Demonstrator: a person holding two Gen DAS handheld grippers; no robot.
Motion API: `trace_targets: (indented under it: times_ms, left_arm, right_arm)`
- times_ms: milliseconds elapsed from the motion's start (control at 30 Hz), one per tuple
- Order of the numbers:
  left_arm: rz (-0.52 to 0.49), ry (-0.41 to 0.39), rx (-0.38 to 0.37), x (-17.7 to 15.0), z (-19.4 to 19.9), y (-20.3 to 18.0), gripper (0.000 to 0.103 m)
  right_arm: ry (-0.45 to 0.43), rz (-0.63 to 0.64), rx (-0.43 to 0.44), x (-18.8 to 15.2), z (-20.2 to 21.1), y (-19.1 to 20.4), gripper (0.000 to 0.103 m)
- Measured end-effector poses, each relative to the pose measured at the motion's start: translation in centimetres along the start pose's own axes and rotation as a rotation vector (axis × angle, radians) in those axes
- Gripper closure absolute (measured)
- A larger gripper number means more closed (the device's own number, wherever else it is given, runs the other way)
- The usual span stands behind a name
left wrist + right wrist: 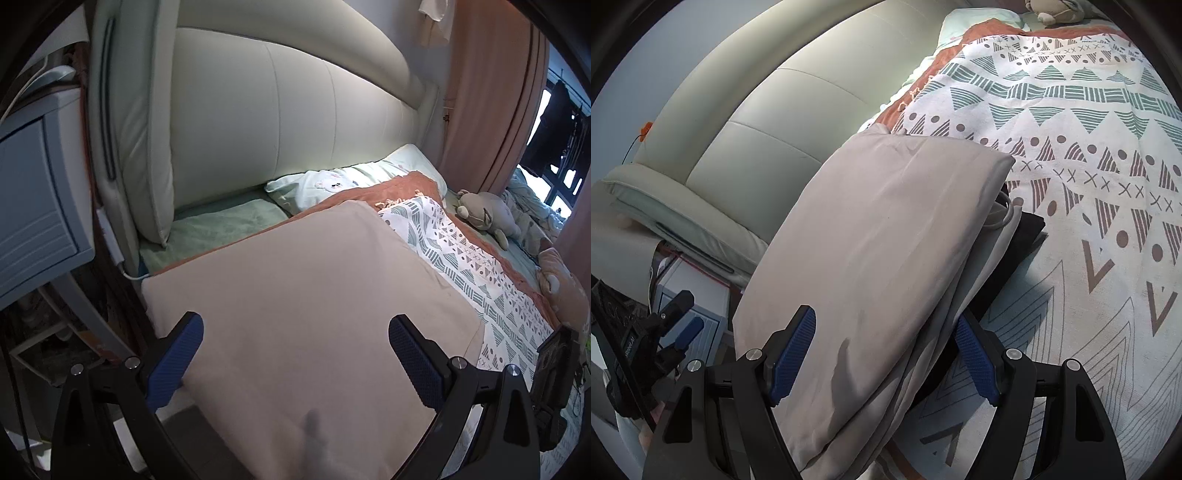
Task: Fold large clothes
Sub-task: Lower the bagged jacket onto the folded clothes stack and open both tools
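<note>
A large beige garment [303, 295] lies folded flat on the patterned bedspread [461, 254] near the bed's edge. My left gripper [295, 347] is open, with its blue pads on either side of the garment's near end, just above it. In the right wrist view the same beige garment [879, 236] shows as a thick folded stack lying over a black garment [1027, 236]. My right gripper [886, 354] is open and straddles the stack's near end. The left gripper [679, 325] shows at that view's left edge.
A padded cream headboard [288, 110] stands behind the bed. A pale pillow [354, 177], a grey plush toy [484, 218] and a peach plush [557, 280] lie further up the bed. A blue-grey nightstand [33, 206] stands left of it, and a pink curtain [491, 88] hangs at the right.
</note>
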State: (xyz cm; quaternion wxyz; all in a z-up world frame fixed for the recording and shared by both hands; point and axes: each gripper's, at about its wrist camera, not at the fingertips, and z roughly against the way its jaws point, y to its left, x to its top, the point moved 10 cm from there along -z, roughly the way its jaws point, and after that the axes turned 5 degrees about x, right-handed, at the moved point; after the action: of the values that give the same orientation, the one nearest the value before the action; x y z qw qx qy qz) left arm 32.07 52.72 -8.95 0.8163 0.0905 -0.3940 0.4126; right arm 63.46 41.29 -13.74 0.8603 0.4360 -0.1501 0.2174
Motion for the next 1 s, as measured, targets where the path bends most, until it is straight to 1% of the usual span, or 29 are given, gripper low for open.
trace_targets:
  times_ms: [133,233,300,400,533,567,600,633,667,700,733,767,800,833,900,1000]
  left_arm:
    - [0.077,0.028,0.01,-2.0,0.1,2.1,0.001]
    - [0.134,0.042,0.033,-3.1,-0.2,3.7,0.001]
    - [0.169,0.061,0.039,-3.9,-0.6,4.4,0.001]
    - [0.22,0.092,0.042,-5.0,-1.3,5.1,0.001]
    - [0.287,0.13,0.033,-6.4,-2.3,5.8,0.001]
    - [0.305,0.136,0.02,-6.6,-2.7,5.9,0.003]
    - [0.322,0.142,0.003,-6.7,-2.9,5.9,0.007]
    - [0.34,0.15,-0.012,-7.0,-3.3,6.0,0.024]
    - [0.355,0.158,-0.024,-7.1,-3.7,6.0,0.052]
    - [0.367,0.166,-0.029,-7.2,-4.0,6.2,0.063]
    - [0.376,0.159,-0.026,-7.1,-4.2,6.4,0.071]
    - [0.378,0.147,-0.032,-6.9,-4.2,6.3,0.08]
    - [0.368,0.137,-0.028,-6.6,-4.2,6.3,0.083]
    - [0.354,0.129,-0.023,-6.2,-4.1,6.3,0.086]
    - [0.318,0.118,-0.006,-5.4,-3.9,5.8,0.089]
    - [0.276,0.106,0.017,-4.0,-4.6,5.5,0.09]
  right_arm:
    - [0.018,0.016,0.027,-0.9,-0.9,0.5,0.028]
    - [0.026,0.035,0.02,-1.2,-1.2,0.7,0.028]
    - [0.029,0.068,0.0,-1.5,-1.3,0.9,0.031]
    - [0.03,0.142,-0.02,-2.0,-1.2,1.4,0.031]
    - [0.033,0.212,-0.02,-2.1,-0.7,1.2,0.031]
    - [0.034,0.225,-0.015,-2.0,-0.7,1.2,0.031]
    - [0.034,0.239,-0.011,-2.1,-0.7,1.0,0.032]
    - [0.034,0.251,-0.012,-2.1,-0.7,0.8,0.037]
    - [0.034,0.263,-0.021,-2.0,-0.8,0.6,0.041]
    - [0.032,0.268,-0.028,-1.9,-0.8,0.4,0.053]
    - [0.03,0.266,-0.031,-1.7,-0.8,0.1,0.065]
    - [0.028,0.256,-0.023,-1.6,-0.8,-0.1,0.069]
    - [0.026,0.245,-0.01,-1.4,-0.8,-0.2,0.076]
    - [0.022,0.238,0.004,-1.2,-0.7,-0.2,0.081]
    - [0.014,0.243,0.009,-1.1,-0.7,0.0,0.085]
    - [0.002,0.253,-0.007,-1.0,-0.9,0.4,0.087]
